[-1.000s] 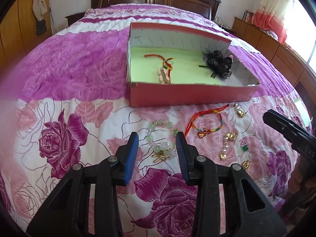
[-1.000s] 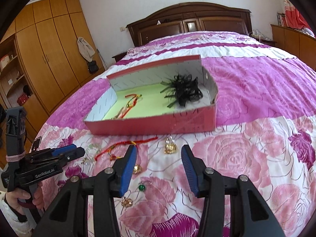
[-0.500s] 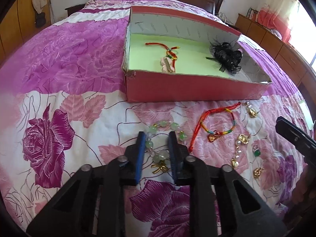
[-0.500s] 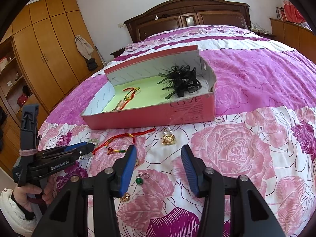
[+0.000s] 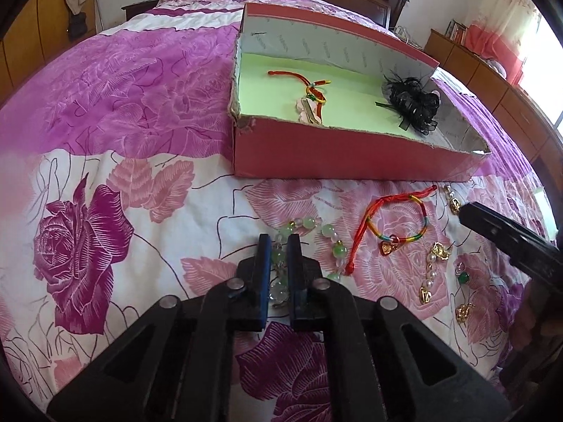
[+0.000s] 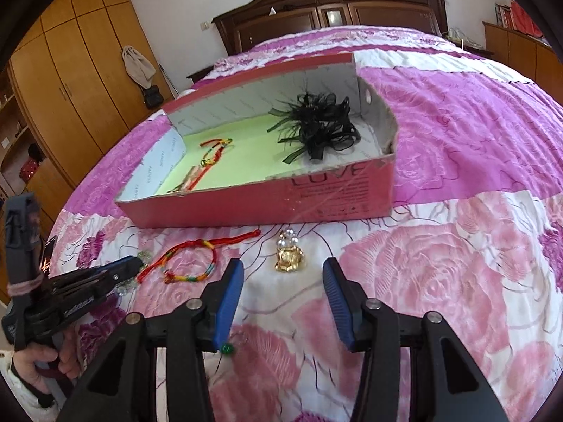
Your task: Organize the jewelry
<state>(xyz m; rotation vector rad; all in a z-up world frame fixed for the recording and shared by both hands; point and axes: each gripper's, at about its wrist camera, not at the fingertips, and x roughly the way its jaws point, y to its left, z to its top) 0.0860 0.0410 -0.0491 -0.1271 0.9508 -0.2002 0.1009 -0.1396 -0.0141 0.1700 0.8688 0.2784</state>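
Observation:
My left gripper [image 5: 279, 242] is shut on a green bead bracelet [image 5: 330, 231] that lies on the flowered quilt, with beads pinched between the blue pads. In the right wrist view its tip [image 6: 128, 268] rests low on the bed. My right gripper [image 6: 283, 267] stands open, and a gold and pearl earring [image 6: 290, 256] lies just ahead between its fingertips. A red and rainbow cord bracelet [image 5: 394, 218] [image 6: 190, 263] lies between the two grippers. The red box [image 5: 352, 161] [image 6: 246, 207] behind holds a red cord piece [image 5: 309, 84] and a black bow [image 5: 413, 105].
More gold earrings [image 5: 431, 270] and a green stone earring [image 5: 463, 276] lie on the quilt by the right gripper's finger [image 5: 510, 235]. A person's hand [image 6: 31, 362] holds the left gripper. A dark headboard [image 6: 334, 3] and wooden wardrobes [image 6: 70, 70] stand beyond the bed.
The left jaws closed from wide apart onto the bead bracelet while the gripper sank toward the quilt. The right gripper came down and forward toward the gold and pearl earring.

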